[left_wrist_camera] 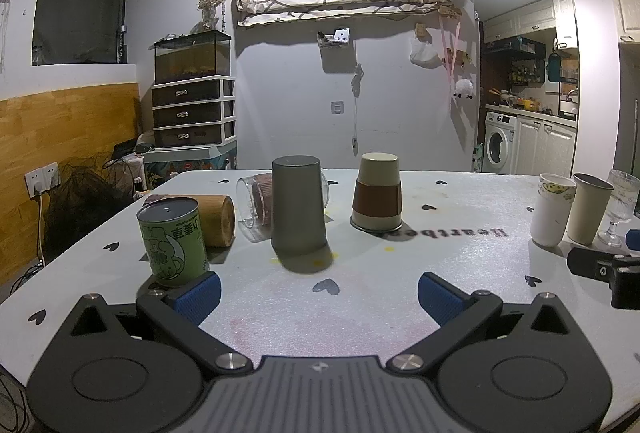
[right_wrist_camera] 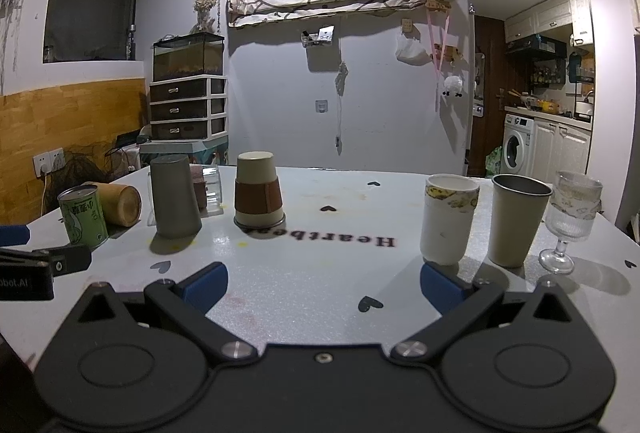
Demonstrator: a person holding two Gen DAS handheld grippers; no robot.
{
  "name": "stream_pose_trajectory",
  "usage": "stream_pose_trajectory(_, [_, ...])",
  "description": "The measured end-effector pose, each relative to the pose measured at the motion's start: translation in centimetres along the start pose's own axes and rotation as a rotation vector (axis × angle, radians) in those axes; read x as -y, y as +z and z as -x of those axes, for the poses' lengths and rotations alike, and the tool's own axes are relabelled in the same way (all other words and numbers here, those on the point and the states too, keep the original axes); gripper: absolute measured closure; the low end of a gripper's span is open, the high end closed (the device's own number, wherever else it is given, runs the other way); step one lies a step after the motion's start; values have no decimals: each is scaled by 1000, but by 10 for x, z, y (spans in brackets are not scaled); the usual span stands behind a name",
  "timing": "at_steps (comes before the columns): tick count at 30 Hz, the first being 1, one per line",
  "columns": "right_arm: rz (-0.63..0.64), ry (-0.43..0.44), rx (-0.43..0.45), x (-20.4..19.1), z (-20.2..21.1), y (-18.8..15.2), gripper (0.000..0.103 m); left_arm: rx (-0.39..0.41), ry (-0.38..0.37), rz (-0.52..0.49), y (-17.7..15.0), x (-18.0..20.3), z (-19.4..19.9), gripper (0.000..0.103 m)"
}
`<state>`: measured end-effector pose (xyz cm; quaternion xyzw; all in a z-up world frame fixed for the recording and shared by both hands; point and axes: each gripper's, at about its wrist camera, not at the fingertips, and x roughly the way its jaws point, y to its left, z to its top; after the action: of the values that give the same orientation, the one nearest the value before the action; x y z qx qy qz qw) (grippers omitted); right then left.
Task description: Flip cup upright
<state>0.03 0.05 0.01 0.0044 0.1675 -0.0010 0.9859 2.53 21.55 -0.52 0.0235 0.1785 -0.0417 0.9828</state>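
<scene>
A dark grey cup (left_wrist_camera: 298, 207) stands upside down on the white table (left_wrist_camera: 460, 257), straight ahead of my left gripper (left_wrist_camera: 319, 297), which is open and empty. A beige cup with a brown sleeve (left_wrist_camera: 377, 193) stands upside down to its right. Both also show in the right wrist view, the grey cup (right_wrist_camera: 174, 197) and the sleeved cup (right_wrist_camera: 258, 191). My right gripper (right_wrist_camera: 324, 283) is open and empty, low over the table; its right fingertip (right_wrist_camera: 442, 283) is just in front of an upright white paper cup (right_wrist_camera: 448, 219).
A green can (left_wrist_camera: 174, 243), a wooden cup on its side (left_wrist_camera: 214, 219) and a clear glass mug on its side (left_wrist_camera: 256, 207) lie at left. At right stand an upright beige metal cup (right_wrist_camera: 518, 221) and a stemmed glass (right_wrist_camera: 570, 221). The table's left edge is near the can.
</scene>
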Motion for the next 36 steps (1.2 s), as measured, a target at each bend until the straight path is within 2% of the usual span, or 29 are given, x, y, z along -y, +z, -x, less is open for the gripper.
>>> stream_pose_trajectory(36, [-5,2,1,9,2,-1,0,-2,2,0,0,9,2,0])
